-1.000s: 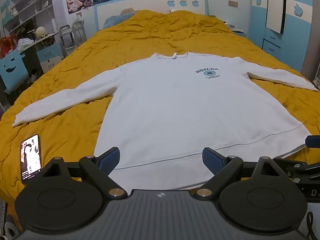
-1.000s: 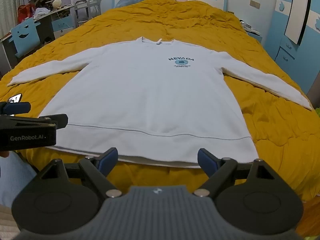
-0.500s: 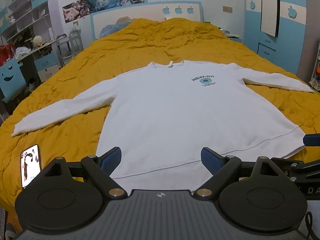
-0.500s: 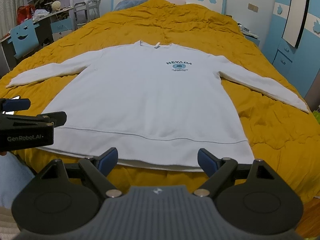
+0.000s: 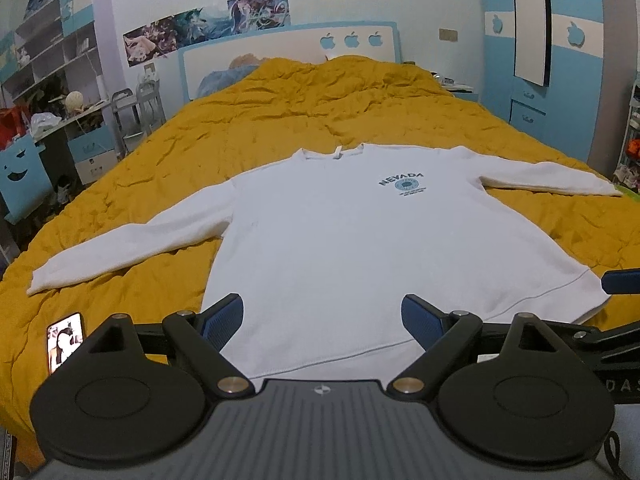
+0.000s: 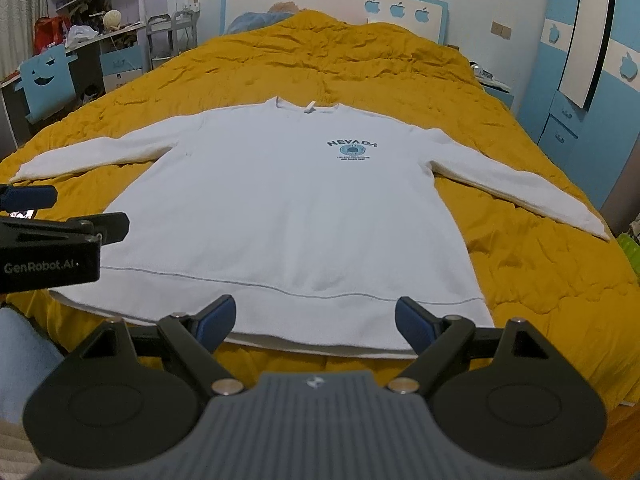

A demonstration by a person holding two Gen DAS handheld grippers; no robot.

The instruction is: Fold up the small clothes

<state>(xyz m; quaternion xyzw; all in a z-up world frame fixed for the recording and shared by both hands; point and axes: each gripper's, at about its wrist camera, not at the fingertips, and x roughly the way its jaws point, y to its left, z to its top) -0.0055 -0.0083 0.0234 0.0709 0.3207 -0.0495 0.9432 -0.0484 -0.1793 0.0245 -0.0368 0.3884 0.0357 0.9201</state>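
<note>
A white long-sleeved sweatshirt (image 5: 360, 240) with a blue NEVADA print lies flat, front up, on the yellow bed cover, both sleeves spread out to the sides. It also shows in the right wrist view (image 6: 288, 208). My left gripper (image 5: 322, 318) is open and empty, held just in front of the sweatshirt's bottom hem. My right gripper (image 6: 315, 318) is open and empty, also held above the hem near the bed's front edge. The left gripper's body appears at the left of the right wrist view (image 6: 52, 240).
The yellow quilted bed cover (image 5: 320, 120) fills the scene. A phone (image 5: 64, 340) with a lit screen lies on the bed at the front left. A desk and shelves (image 5: 48, 120) stand left of the bed, blue wardrobes (image 5: 560, 80) right, the headboard (image 5: 288, 56) behind.
Both grippers have tilted upward a little, so the sweatshirt sits lower in both views. The sweatshirt has not moved and both grippers stay open.
</note>
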